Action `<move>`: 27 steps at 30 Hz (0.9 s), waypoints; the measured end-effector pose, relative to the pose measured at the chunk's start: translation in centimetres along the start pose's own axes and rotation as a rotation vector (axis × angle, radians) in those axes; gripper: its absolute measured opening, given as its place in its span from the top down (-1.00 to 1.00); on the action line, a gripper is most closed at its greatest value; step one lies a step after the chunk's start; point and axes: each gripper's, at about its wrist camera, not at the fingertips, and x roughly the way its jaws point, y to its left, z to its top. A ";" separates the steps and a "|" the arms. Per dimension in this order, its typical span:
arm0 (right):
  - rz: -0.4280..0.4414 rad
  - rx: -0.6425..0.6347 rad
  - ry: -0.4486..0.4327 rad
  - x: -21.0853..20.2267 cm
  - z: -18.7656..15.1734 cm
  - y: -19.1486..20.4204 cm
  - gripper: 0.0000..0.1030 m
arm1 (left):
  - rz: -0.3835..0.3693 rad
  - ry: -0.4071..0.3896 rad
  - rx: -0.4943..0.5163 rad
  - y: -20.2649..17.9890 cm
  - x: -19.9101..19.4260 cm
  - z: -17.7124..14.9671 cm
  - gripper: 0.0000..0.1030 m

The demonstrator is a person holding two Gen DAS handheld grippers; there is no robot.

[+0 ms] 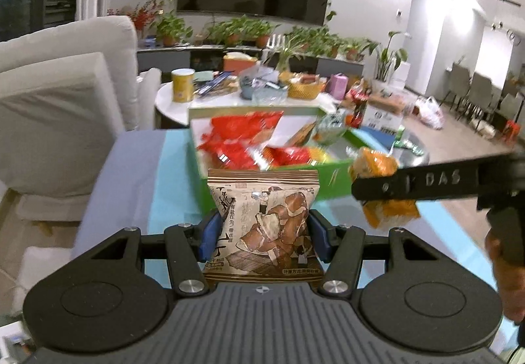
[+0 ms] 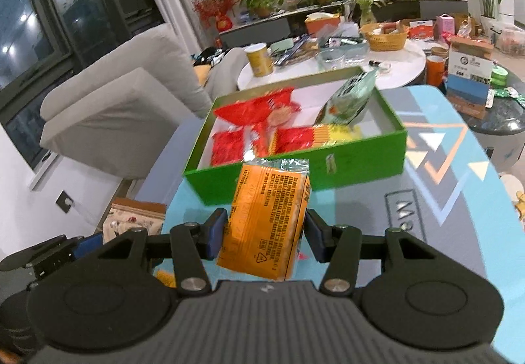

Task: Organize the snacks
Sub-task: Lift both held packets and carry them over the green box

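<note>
My left gripper (image 1: 262, 234) is shut on a brown snack packet (image 1: 265, 219) printed with a food picture, held upright above the blue table mat. My right gripper (image 2: 265, 234) is shut on an orange snack packet (image 2: 265, 223); in the left wrist view that orange snack packet (image 1: 377, 167) shows at the right, pinched by the right gripper's black finger (image 1: 410, 183). Ahead of both stands a green box (image 2: 295, 173) with a white inside, holding red packets (image 2: 256, 111), a yellow one and a pale green bag (image 2: 347, 98). The green box (image 1: 331, 178) lies just beyond the brown packet.
The patterned blue mat (image 2: 436, 187) covers the table. A white round table (image 2: 328, 65) behind is crowded with a yellow can (image 2: 259, 59), a wicker basket and cartons. A pale sofa (image 2: 124, 101) stands at the left, and a dark side table with boxes (image 2: 472, 82) at the right.
</note>
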 end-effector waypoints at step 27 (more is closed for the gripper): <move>-0.082 0.052 -0.060 8.1 11.1 -3.9 0.01 | 0.006 0.055 0.036 -2.0 13.6 7.3 -0.03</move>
